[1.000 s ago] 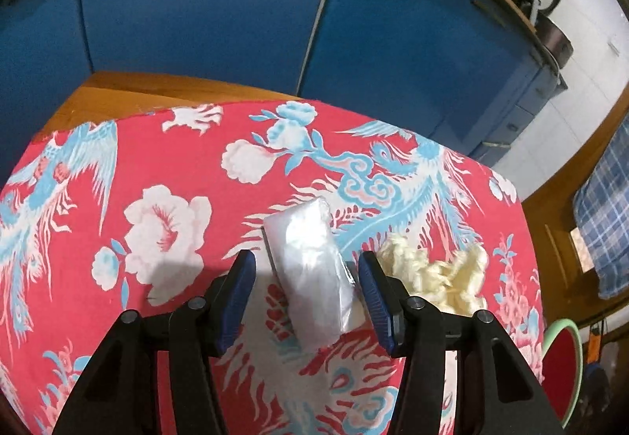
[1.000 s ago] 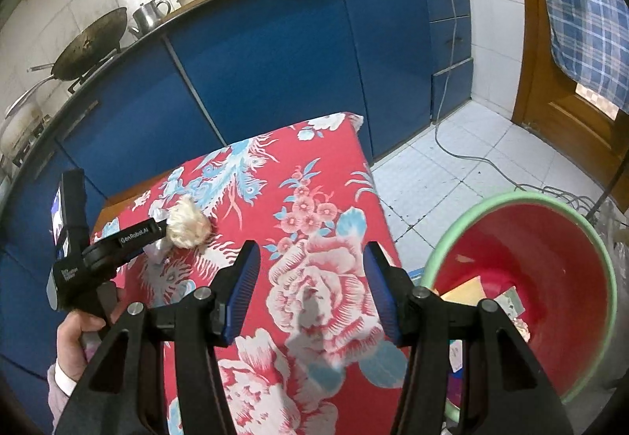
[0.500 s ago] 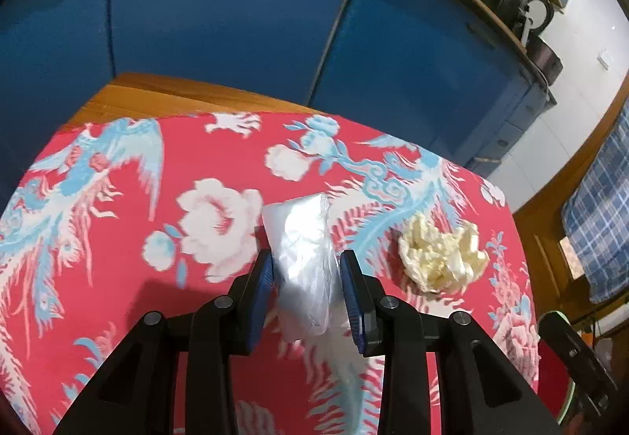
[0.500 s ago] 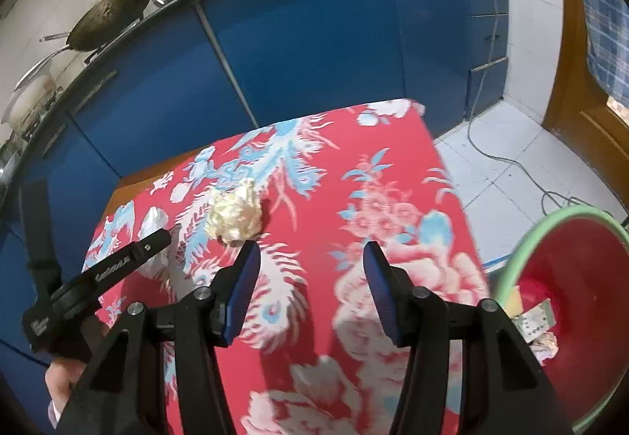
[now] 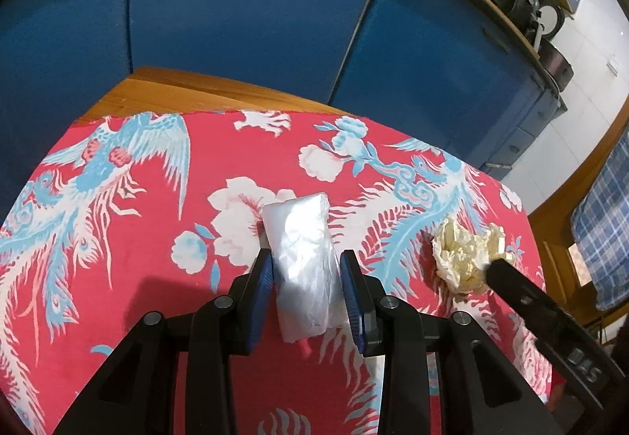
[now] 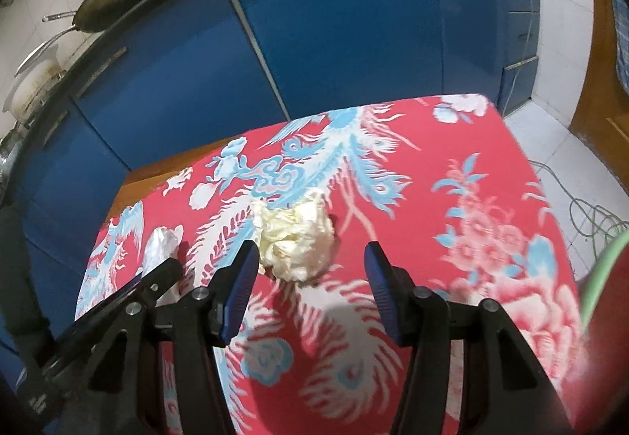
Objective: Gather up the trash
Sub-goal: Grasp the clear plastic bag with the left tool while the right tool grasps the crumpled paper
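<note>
Blue cabinets [image 6: 346,41], white tiled floor [image 6: 550,144]

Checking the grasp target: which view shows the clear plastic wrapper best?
The left wrist view: the plastic wrapper lies centred and unobstructed between the left claw fingers. The right wrist view shows only its far end, partly hidden behind that claw.

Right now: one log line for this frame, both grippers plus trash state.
left gripper: shut on clear plastic wrapper | right gripper: open, crumpled paper ball between fingers, ungrasped | both items on red tablecloth
</note>
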Demonstrator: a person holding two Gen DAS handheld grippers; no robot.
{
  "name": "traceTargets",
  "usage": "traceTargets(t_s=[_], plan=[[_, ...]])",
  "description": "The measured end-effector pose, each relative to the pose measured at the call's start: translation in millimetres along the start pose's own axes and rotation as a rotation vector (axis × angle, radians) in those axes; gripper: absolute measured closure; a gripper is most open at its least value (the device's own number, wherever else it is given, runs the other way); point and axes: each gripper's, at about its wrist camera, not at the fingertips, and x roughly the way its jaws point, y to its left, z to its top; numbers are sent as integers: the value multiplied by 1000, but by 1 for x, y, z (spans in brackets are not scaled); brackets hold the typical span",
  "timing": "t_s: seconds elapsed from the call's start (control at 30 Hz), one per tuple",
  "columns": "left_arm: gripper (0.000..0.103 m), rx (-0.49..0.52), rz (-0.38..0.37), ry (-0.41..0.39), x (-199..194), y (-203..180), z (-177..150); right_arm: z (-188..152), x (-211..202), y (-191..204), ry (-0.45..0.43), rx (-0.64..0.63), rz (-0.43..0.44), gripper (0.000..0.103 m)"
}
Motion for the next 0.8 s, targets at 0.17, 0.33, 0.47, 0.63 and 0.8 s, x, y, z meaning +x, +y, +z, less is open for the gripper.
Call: traceTargets(t_s=[0.17, 0.33, 0.47, 0.63, 0.8], plan=[[68, -7, -2, 0, -1, 2, 0, 1, 19, 0, 27, 10, 4, 61], [68, 0, -5, -4, -2, 1, 0, -1, 19, -3, 19, -4, 22, 77], [68, 13, -8, -8, -3, -3, 0, -1, 5, -9, -2, -3, 22, 78], [68, 34, -22, -15, -7, -12, -2, -6, -22, -22, -35, 5, 22, 78], [68, 72, -44, -27, -13, -25, -5, -13, -53, -34, -72, 24, 19, 78]])
